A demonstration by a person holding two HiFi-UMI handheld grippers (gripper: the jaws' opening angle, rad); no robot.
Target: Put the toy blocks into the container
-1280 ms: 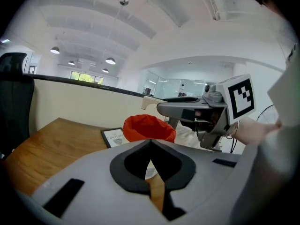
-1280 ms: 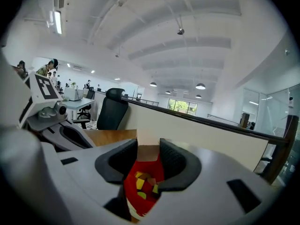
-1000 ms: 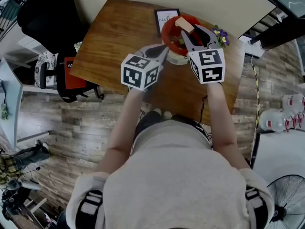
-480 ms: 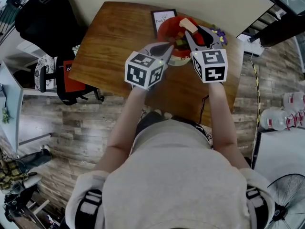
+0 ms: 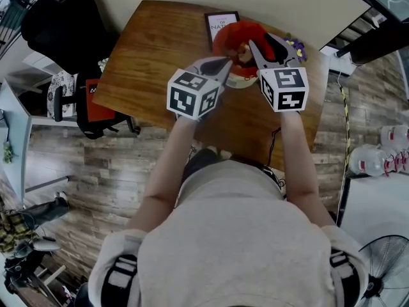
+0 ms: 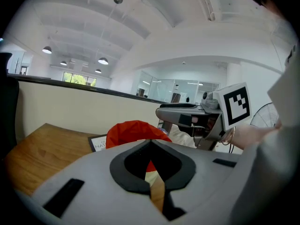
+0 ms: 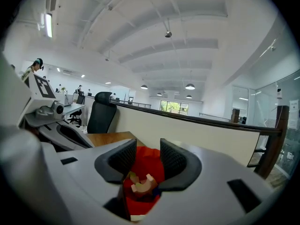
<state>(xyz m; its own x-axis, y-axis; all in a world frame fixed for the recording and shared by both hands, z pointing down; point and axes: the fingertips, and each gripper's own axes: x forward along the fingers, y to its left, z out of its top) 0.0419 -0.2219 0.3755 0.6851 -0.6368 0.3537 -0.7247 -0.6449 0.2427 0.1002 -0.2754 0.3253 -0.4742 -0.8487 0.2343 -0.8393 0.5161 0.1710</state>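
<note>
**While blocks lie in the red container, both grippers carry nothing**

Since the right gripper (image 7: 148, 148) stands with its jaws parted and nothing pressed between them, it looks free for another pick. Its black pads (image 7: 123, 157) are ribbed, set in smooth grey plastic. Seen through the gap, low in the right gripper view, a pale wooden block (image 7: 140, 185) with a notched, crescent-like outline lies inside the red container (image 7: 149, 165), beside smaller pieces of a greenish and a bluish tint.

The left gripper (image 6: 150, 144) is clenched tip to tip around an empty oval hollow. It sits just short of the container, whose thin, uneven red wall rises behind it at mid frame. Whether that wall is fabric or soft plastic I cannot tell.

From the head view, upper centre, both grippers flank the container on the table (image 5: 153, 50), whose wood is glossy and grained. A framed card (image 5: 220, 24) stands just beside the container at the far edge.

No loose blocks show on the bare tabletop, though arms and grippers hide part of it. My judgement is that the task is at or near its end.
</note>
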